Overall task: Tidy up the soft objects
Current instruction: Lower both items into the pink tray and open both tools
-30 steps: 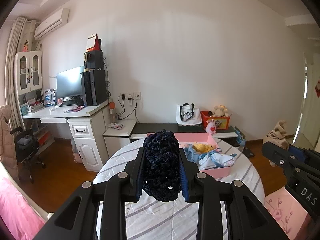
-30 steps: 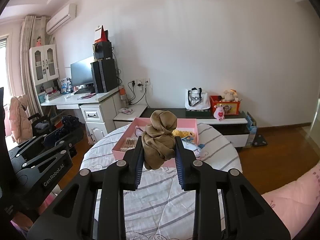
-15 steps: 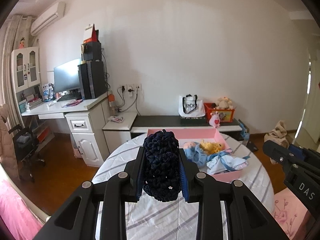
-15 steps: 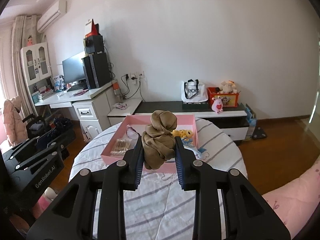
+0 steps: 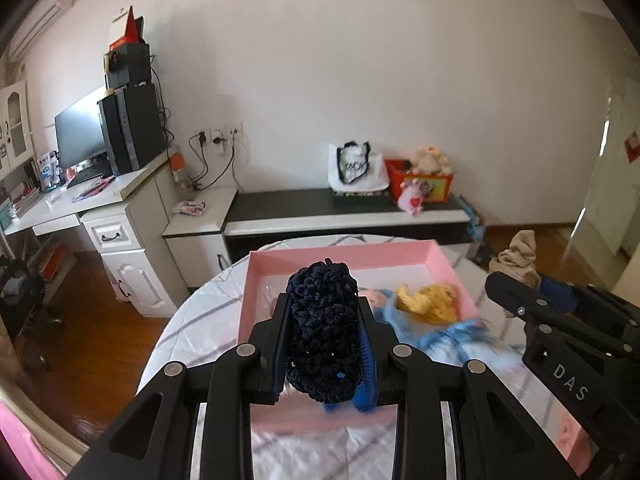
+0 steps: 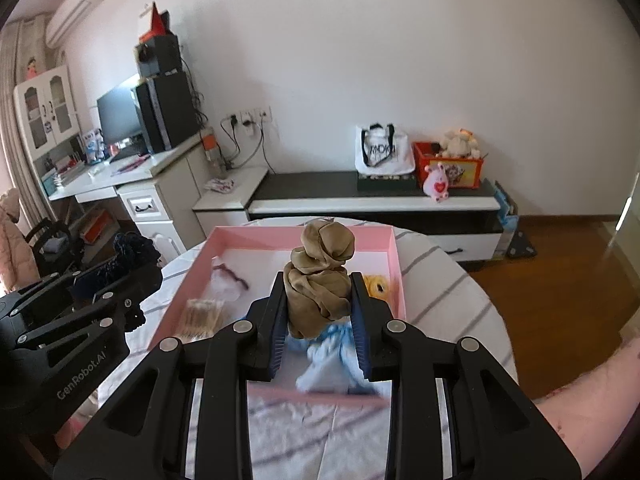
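The left gripper (image 5: 323, 344) pinches a dark blue knitted bundle (image 5: 323, 332), and the right gripper (image 6: 320, 316) pinches a tan cloth bundle (image 6: 320, 280), both above the near end of the pink tray (image 6: 394, 264) on the striped table (image 6: 460, 292). If released here, either bundle could land on the blue cloth (image 6: 336, 356) or the near rim and roll out.

Desk (image 6: 120, 176), monitor (image 6: 118, 114), perhaps a tote (image 6: 382, 154).
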### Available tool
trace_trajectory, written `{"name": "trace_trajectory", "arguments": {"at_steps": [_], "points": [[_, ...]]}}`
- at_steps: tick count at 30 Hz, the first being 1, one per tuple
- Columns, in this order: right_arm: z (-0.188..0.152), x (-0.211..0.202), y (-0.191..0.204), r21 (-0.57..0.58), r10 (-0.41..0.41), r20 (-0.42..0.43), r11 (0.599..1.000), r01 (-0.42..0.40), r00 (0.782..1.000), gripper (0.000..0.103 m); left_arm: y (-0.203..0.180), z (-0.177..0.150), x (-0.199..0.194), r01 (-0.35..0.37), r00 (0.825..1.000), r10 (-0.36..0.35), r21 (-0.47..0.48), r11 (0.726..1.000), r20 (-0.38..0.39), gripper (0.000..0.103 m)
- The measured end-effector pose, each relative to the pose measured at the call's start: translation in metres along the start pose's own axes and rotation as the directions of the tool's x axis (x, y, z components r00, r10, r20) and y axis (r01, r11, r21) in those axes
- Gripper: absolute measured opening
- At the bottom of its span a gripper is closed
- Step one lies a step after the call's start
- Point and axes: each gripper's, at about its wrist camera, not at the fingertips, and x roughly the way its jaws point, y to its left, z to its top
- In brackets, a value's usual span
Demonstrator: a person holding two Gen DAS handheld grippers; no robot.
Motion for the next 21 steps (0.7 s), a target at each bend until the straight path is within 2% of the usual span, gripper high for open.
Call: {"name": "trace_trajectory", "arguments": {"at_steps": [4, 9, 13, 16, 20, 21], "points": [[0.017, 0.041, -0.009, 0.008, -0.001, -0.056, 1.0, 0.001, 0.998, 0.027, 0.003, 0.035, 0.048, -0.013, 0.999, 0.014, 0.021, 1.0, -0.039, 0.027], [0.033, 0.091, -0.015, -0.007, -0.002, -0.133, 1.0, 0.001, 0.991, 0.028, 0.009, 0.084, 0.122, 0.074, 0.985, -0.07, 0.023, 0.997, -0.155, 0.027], [0.041, 0.128, -0.015, -0.02, 0.004, -0.201, 1.0, -0.008, 0.98, 0.028, 0.025, 0.12, 0.172, 0.051, 0.981, -0.044, 0.032, 0.998, -0.189, 0.027], [0.043, 0.154, -0.017, -0.026, 0.014, -0.258, 0.999, -0.021, 0.966, 0.028, 0.03, 0.138, 0.211, 0.056, 0.971, -0.048, 0.027, 0.998, -0.235, 0.027], [0.043, 0.182, -0.023, -0.019, 0.03, -0.315, 0.999, -0.038, 0.949, 0.029, 0.03, 0.157, 0.27, 0.07, 0.949, -0.062, 0.014, 0.997, -0.309, 0.03], [0.043, 0.187, -0.023, -0.016, 0.033, -0.322, 0.999, -0.04, 0.946, 0.033, 0.031, 0.161, 0.279, 0.069, 0.946, -0.062, 0.011, 0.998, -0.317, 0.031]]}}
